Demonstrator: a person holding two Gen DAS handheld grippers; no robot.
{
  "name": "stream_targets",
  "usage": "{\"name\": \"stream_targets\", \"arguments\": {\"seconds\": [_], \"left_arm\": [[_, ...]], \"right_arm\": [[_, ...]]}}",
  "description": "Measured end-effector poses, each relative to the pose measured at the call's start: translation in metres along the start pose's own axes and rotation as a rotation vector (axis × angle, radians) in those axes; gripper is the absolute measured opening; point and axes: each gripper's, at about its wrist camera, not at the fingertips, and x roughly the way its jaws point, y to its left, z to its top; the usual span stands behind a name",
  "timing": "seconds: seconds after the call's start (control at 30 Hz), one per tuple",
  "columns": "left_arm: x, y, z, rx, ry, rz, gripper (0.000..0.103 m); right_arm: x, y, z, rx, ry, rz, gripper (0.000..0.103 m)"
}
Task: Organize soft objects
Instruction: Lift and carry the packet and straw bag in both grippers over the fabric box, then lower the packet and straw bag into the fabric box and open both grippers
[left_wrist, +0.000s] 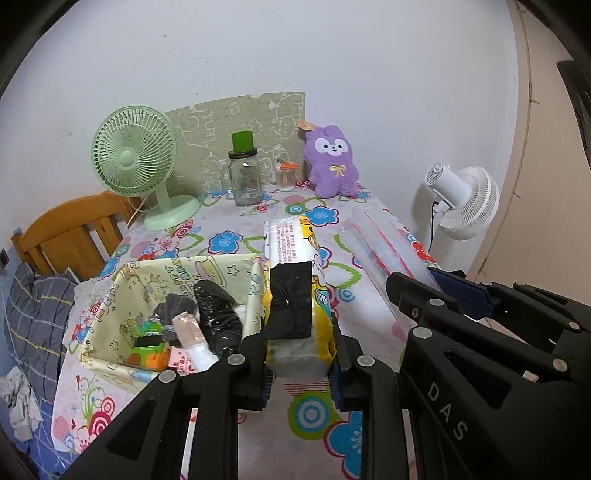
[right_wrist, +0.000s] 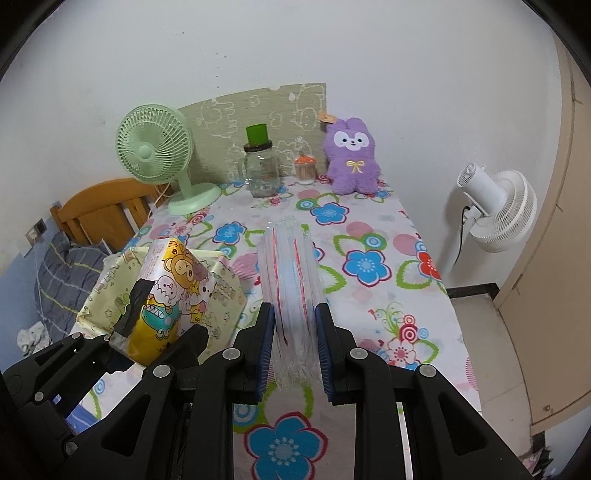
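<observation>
With the left tongs (left_wrist: 299, 363) clamped on a yellow cartoon-printed tissue pack (left_wrist: 295, 291) and the right tongs (right_wrist: 295, 354) gripping a clear plastic bag bundle (right_wrist: 290, 273), both beside the pale yellow fabric bin (left_wrist: 110, 295), dropping them in likely comes next.

Both wrist views face the floral table (left_wrist: 229, 243) closely.

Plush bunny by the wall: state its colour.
Purple, white face, yellow bow; the plush bunny shows best in the right wrist view.

We stood in a home bedroom: a wooden bed headboard (left_wrist: 70, 236), plaid bedding (left_wrist: 33, 314), a floral-clothed counter (right_wrist: 369, 295) and a purple plush rabbit (left_wrist: 332, 162) marked it.
</observation>
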Motion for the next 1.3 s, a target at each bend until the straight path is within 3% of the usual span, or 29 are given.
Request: {"name": "stream_targets", "arguments": {"seconds": [0.73, 1.3], "left_arm": [[0.022, 0.067, 0.003, -0.048, 0.029, 0.025, 0.023], [0.066, 0.123, -0.003, -0.093, 0.105, 0.078, 0.024]], "right_arm": [[0.044, 0.062, 0.019, -0.07, 0.034, 0.044, 0.026], [0.088, 0.111, 0.021, -0.133, 0.105, 0.119, 0.026]]}}
